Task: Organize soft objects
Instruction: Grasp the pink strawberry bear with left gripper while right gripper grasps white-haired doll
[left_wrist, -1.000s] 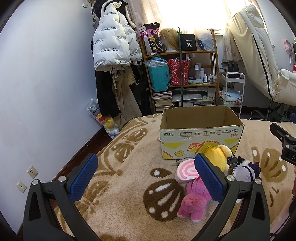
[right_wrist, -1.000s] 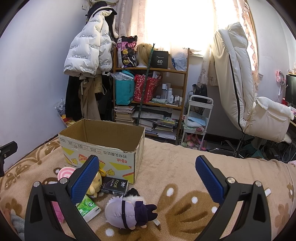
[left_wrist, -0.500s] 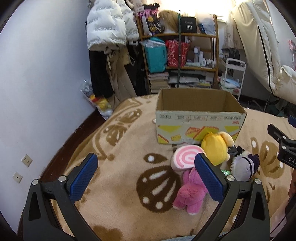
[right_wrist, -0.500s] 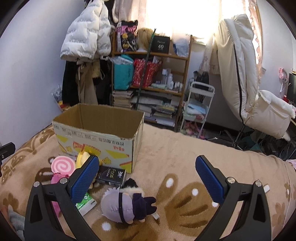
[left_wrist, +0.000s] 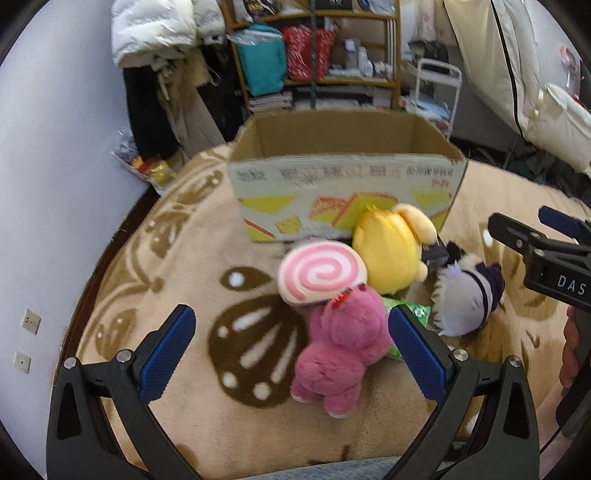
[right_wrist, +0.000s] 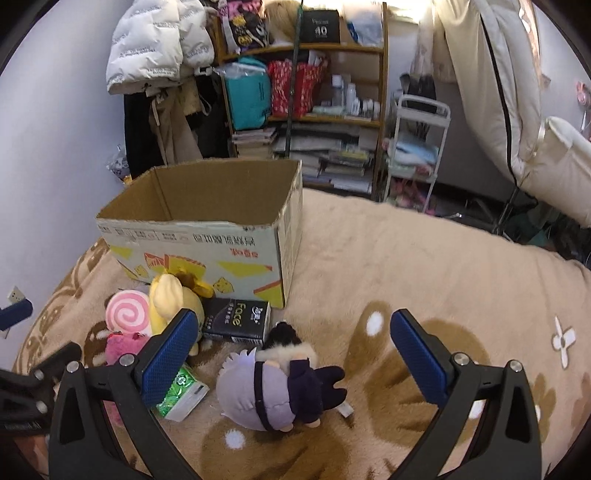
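Soft objects lie grouped on the beige blanket with brown leaf pattern (left_wrist: 177, 266), at centre frame in the left wrist view and lower left in the right wrist view. Pink plush bear (left_wrist: 341, 354) lies lowest of the group, between the blue pads of the left tongs (left_wrist: 291, 354), whose jaws stand wide apart and hold nothing. Touching its upper edge is the round pink-and-white swirl plush (left_wrist: 320, 271); to the right of that, the yellow plush with cream ears (left_wrist: 388, 247) leans against the front wall of the open cardboard box with yellow printing (left_wrist: 343, 177). Lavender-haired plush doll in dark clothing (right_wrist: 273, 391) lies on its side at lower centre of the right wrist view, between the pads of the right tongs (right_wrist: 291, 354), likewise wide open and empty. Green-and-white tissue packet (right_wrist: 181, 391) sits just beside the doll, at its left. Black carton printed "Face" (right_wrist: 236, 325) rests against the box's near corner. Background, upper frame: wooden shelf unit with bags and books (right_wrist: 306, 99); white padded jacket (right_wrist: 159, 40) hanging at upper left.
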